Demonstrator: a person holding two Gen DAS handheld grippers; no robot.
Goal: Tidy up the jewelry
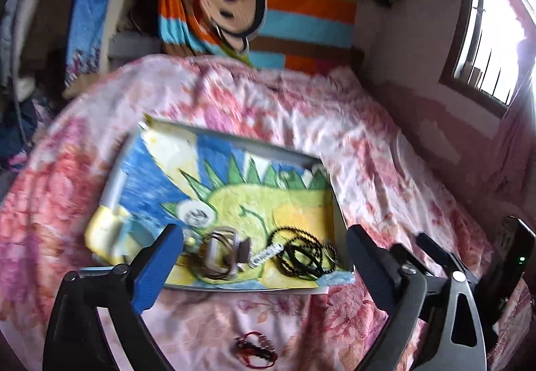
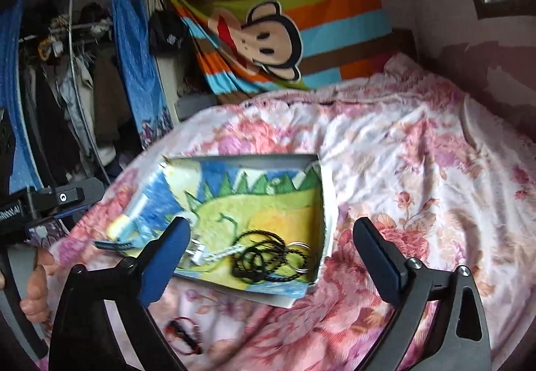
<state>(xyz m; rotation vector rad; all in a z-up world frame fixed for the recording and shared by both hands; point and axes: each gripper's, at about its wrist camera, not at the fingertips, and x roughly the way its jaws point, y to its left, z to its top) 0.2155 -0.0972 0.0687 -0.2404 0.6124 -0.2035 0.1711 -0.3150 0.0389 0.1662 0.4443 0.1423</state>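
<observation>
A floral bedspread [image 1: 385,149] carries a shallow tray [image 1: 294,159] lined with a crayon dinosaur drawing. Left to right along the tray's near edge lie metal bangles [image 1: 217,253], a pale beaded piece [image 1: 268,253] and black cords [image 1: 306,255], seemingly gathered already. A red bracelet [image 1: 256,349] remains just outside that edge, while the left gripper [image 1: 264,257] and right gripper [image 2: 273,257] hover wide open, empty.

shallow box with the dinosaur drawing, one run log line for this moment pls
left gripper open | right gripper open | black beaded cord in shallow dinosaur-drawing box | red bracelet on floral bedspread

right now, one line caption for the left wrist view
Open left gripper above a dinosaur-lined tray holding jewelry.
</observation>
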